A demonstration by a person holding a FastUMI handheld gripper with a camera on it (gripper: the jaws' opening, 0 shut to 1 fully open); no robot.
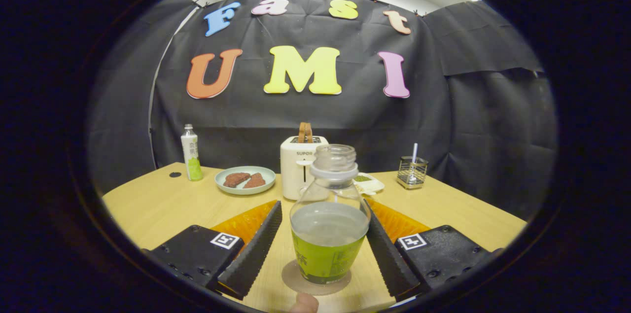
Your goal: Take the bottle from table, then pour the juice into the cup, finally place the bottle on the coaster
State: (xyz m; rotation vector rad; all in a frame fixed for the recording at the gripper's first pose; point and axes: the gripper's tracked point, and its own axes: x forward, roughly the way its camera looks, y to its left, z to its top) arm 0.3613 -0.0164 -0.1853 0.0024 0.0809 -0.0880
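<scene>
Between spread hand-held gripper (323,234) fingers: 1 bottle (329,219) on 1 coaster (315,284), untouched; 2nd bottle (192,153) behind.

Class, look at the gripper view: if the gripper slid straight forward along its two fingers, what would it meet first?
The gripper would meet the bottle, which stands on the coaster between the open jaws. The right finger seems near or touching it; the left stands clear. Beyond is the toaster, though depth is unclear.

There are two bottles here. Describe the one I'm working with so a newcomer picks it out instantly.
On the wooden table, ahead of the white toaster, the clear uncapped green-label bottle stands on a round brown coaster, between the open gripper fingers. The other, capped white bottle stands far back.
</scene>
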